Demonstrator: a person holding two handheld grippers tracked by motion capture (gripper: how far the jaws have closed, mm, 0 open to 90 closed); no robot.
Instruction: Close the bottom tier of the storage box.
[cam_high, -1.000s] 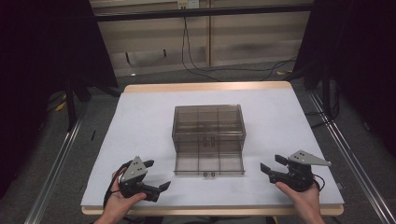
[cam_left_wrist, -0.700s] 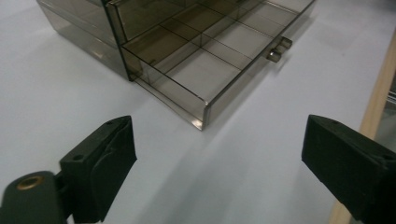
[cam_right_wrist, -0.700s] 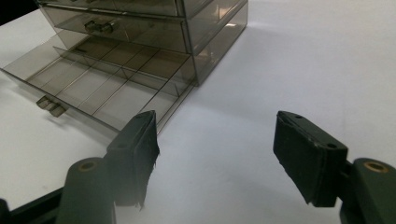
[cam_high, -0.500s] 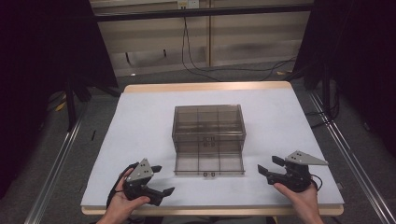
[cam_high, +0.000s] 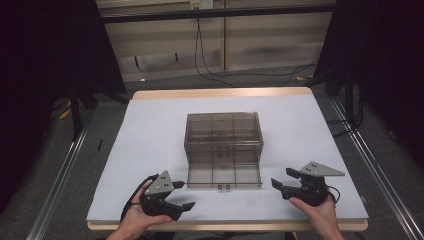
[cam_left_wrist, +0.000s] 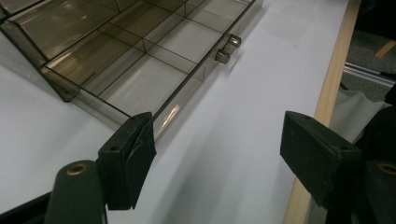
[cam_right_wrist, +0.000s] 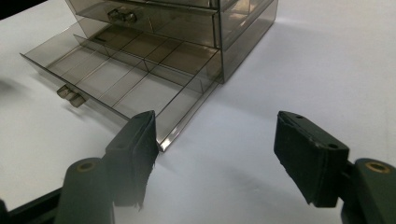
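A smoky clear drawer cabinet (cam_high: 223, 131) stands mid-table with its bottom drawer (cam_high: 224, 176) pulled out toward me; the drawer's compartments look empty. My left gripper (cam_high: 186, 195) lies at the drawer's front left corner, open, its jaws just closing a little with nothing between them. In the left gripper view (cam_left_wrist: 217, 154) the drawer (cam_left_wrist: 140, 60) and its two knobs (cam_left_wrist: 228, 49) lie ahead. My right gripper (cam_high: 280, 177) rests right of the drawer, open and empty, its jaws just opening slightly. The right gripper view (cam_right_wrist: 215, 154) faces the drawer's corner (cam_right_wrist: 163, 140).
The white table top (cam_high: 150, 140) has a wooden front edge (cam_left_wrist: 327, 107) close behind the left gripper. Dark curtains, rails and cables surround the table on the floor. An upper drawer with knobs (cam_right_wrist: 121, 16) stays shut.
The left hand has slid right, toward the drawer's front corner, and its jaws have narrowed. The right hand has kept its place.
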